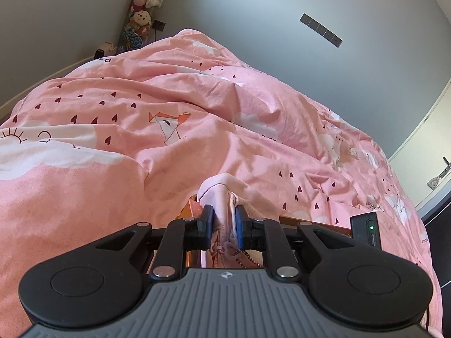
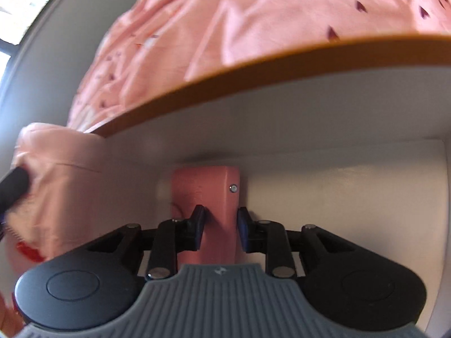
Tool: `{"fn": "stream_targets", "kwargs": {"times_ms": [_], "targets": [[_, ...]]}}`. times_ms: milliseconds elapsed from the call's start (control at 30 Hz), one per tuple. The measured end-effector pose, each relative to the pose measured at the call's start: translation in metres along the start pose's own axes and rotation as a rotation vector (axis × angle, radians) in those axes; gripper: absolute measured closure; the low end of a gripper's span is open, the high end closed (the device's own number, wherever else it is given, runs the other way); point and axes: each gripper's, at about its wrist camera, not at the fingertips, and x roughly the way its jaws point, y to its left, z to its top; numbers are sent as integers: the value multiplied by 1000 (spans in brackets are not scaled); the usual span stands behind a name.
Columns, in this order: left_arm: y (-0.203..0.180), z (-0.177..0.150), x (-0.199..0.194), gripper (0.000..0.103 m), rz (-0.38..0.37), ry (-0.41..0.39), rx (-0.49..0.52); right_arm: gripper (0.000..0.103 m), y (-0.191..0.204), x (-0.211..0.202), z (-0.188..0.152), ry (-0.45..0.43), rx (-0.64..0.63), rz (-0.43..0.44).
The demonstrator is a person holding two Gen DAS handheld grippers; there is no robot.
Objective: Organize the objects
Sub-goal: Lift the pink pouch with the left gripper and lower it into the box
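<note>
In the left wrist view my left gripper [image 1: 222, 222] is shut on a bunched pale pink cloth item [image 1: 218, 194] with a drawstring and a bead chain hanging behind the pads. It hovers over the foot of a bed with a pink duvet [image 1: 169, 107]. In the right wrist view my right gripper [image 2: 221, 221] points down into a white compartment [image 2: 352, 197] below the bed's wooden edge [image 2: 253, 67]. A salmon-red block [image 2: 208, 188] stands between its fingers with narrow gaps at both pads. The same pink cloth [image 2: 56, 186] hangs at the left.
A column of plush toys [image 1: 146, 2] stands against the grey wall [image 1: 253, 14] in the far corner. A wooden bed frame rail [image 1: 313, 222] shows just past the left fingers. A door with a handle [image 1: 442, 166] is at the right.
</note>
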Motion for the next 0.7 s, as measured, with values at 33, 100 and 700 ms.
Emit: {"fn": "stream_targets", "kwargs": {"times_ms": [33, 100, 700], "targets": [[0, 0, 0, 85, 0, -2, -1, 76, -3, 3, 0, 2, 24, 18], [1, 1, 1, 85, 5, -6, -1, 77, -7, 9, 0, 21, 88, 69], [-27, -29, 28, 85, 91, 61, 48, 72, -6, -33, -18, -93, 11, -72]]}}
